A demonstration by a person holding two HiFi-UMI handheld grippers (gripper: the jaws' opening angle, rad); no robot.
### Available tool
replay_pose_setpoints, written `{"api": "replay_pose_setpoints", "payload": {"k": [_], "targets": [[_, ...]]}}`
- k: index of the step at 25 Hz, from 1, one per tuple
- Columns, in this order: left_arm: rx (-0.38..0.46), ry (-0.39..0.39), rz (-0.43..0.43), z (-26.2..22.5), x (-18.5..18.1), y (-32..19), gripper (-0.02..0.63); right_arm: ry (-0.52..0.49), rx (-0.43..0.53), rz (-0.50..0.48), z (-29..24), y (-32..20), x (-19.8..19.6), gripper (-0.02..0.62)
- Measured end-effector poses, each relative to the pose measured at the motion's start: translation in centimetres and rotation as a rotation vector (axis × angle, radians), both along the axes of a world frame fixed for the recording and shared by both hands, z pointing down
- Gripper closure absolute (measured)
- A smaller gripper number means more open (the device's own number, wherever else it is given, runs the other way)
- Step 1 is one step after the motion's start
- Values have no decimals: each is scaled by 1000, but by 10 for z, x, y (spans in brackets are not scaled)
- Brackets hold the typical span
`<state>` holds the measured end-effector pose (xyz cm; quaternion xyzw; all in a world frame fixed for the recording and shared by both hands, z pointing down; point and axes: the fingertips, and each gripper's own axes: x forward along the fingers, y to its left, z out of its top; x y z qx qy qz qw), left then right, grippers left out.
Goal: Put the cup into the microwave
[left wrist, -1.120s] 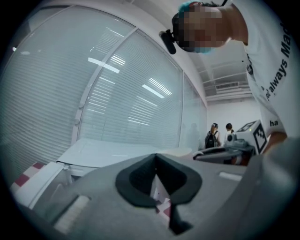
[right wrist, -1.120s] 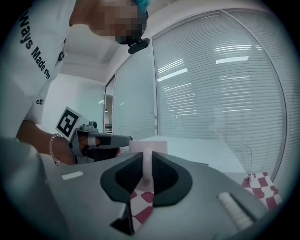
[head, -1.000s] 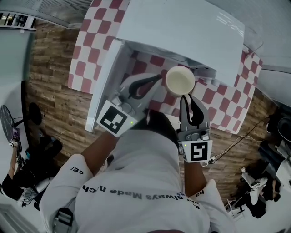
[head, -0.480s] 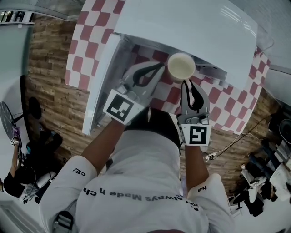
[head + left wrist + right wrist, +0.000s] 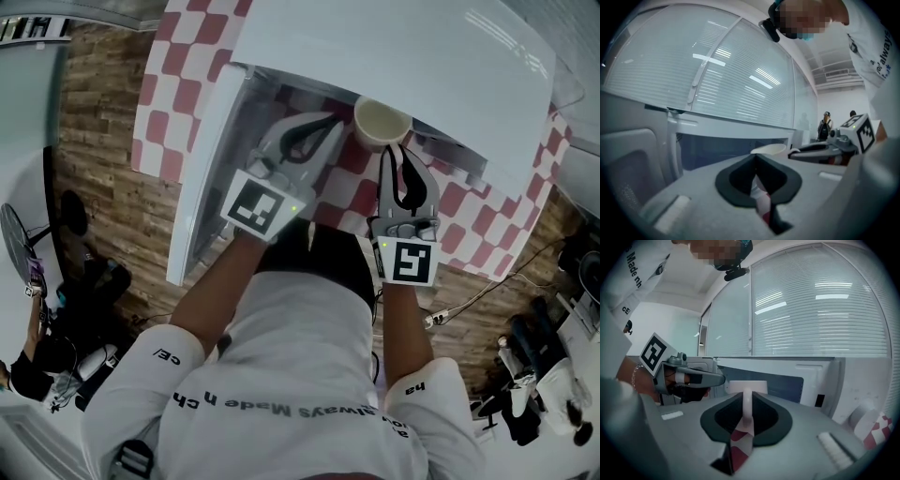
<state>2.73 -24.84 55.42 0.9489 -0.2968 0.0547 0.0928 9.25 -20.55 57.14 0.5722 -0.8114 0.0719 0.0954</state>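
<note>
Right gripper [image 5: 746, 405], smooth grey moulded jaws clenched on the thin handle of the cream round matte cup [image 5: 380, 122], cup upright at the open front of the glossy white boxy microwave [image 5: 403, 56], left gripper [image 5: 330, 123] alongside, jaws pressed together with nothing between, red-and-white checked tablecloth [image 5: 167, 112] beneath.

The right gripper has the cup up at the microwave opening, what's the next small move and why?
Probably ease the right gripper forward, carrying the cup into the cavity. The cup is at the mouth of the microwave, only partly under its top; the door stands open at the left, and the jaws are shut on the cup's handle. Lower only once inside.
</note>
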Motion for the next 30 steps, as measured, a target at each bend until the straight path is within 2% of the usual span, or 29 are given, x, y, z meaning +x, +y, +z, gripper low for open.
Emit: {"api": "replay_pose_setpoints", "payload": {"k": [10, 22, 30], "targets": [[-2, -35, -19, 29, 10, -25, 601, -15, 18, 38, 19, -38, 0, 554], [-20, -35, -64, 55, 18, -57, 601, 10, 53, 43, 35, -78, 2, 554], [-15, -40, -70, 65, 23, -74, 601, -22, 65, 66, 45, -99, 4, 554]]}}
